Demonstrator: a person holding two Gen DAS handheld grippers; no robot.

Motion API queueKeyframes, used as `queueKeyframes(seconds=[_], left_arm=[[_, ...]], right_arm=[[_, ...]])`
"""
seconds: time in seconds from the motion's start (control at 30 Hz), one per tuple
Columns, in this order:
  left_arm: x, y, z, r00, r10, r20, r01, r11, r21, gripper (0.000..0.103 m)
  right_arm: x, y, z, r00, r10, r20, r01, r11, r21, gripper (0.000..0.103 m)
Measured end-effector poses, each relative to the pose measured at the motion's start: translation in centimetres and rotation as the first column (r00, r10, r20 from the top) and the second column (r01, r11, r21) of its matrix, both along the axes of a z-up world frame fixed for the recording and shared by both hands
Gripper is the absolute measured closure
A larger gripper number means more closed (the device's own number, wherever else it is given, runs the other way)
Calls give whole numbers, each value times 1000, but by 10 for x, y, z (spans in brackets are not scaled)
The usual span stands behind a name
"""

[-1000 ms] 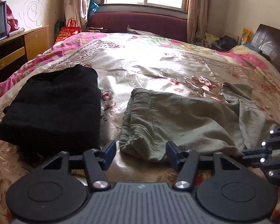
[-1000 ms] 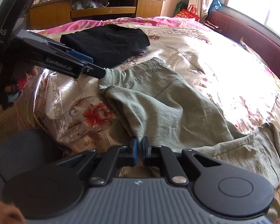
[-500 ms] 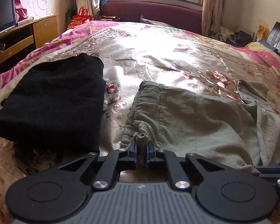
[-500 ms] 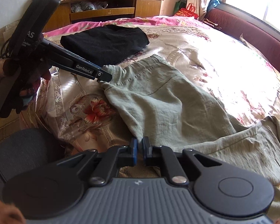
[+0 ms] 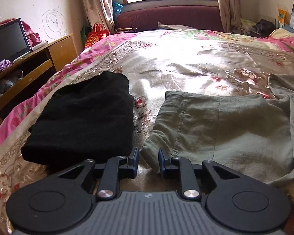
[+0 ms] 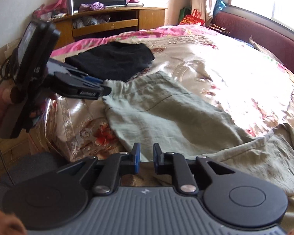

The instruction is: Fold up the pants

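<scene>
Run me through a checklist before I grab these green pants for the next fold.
1. Left gripper ready to grasp: ok. The jaws are apart, around the waistband corner of the green pants.
2. Right gripper ready to grasp: ok. The jaws are apart at the near edge of the pants.
3. Pants lying flat: not ok. The leg end is bunched and wrinkled.
4. Black folded garment out of the way: ok. It lies apart from the pants, with a strip of bedspread between them.
5. Near edge of the pants fully on the bed: cannot tell. The gripper bodies hide it.
</scene>
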State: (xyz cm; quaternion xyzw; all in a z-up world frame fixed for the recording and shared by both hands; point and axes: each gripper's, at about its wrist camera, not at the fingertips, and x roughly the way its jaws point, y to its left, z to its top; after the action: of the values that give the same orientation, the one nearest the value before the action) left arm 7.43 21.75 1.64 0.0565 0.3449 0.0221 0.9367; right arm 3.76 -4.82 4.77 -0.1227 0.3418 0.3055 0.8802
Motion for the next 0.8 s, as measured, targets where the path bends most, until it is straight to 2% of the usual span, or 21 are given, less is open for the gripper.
queueKeyframes(seconds=[0.07, 0.13, 0.2, 0.27, 0.37, 0.47, 0.63, 0.7, 0.8], left_arm=[[-1, 0, 8, 1000, 5, 11, -5, 1000, -3, 65], [-2, -8, 15, 1000, 1, 25, -1, 1000, 6, 65], [-4, -23, 22, 998, -53, 43, 53, 999, -12, 65], [-3, -44, 25, 991, -121, 49, 122, 992, -31, 65], [9, -89, 19, 969, -245, 17, 245, 964, -106, 65], [22, -129, 9, 942, -334, -16, 327, 931, -163, 65], [42, -178, -4, 906, -420, -60, 400, 893, -204, 64], [49, -191, -6, 891, -448, -72, 423, 878, -225, 60], [54, -201, -9, 876, -475, -84, 443, 861, -250, 54]], right_arm=[[8, -22, 10, 999, -51, -16, 52, 998, 32, 78], [21, -51, 16, 991, -129, -44, 132, 989, 60, 77], [37, -81, 17, 973, -227, -49, 230, 971, 62, 77], [60, -114, 11, 931, -359, -59, 362, 932, 38, 77], [97, -158, -4, 864, -501, -56, 502, 865, -8, 77], [132, -184, -19, 837, -546, 25, 546, 832, -95, 77], [185, -199, -43, 844, -531, 79, 535, 822, -194, 73], [200, -199, -52, 862, -503, 71, 505, 834, -223, 73], [218, -204, -65, 871, -489, 46, 483, 837, -258, 73]])
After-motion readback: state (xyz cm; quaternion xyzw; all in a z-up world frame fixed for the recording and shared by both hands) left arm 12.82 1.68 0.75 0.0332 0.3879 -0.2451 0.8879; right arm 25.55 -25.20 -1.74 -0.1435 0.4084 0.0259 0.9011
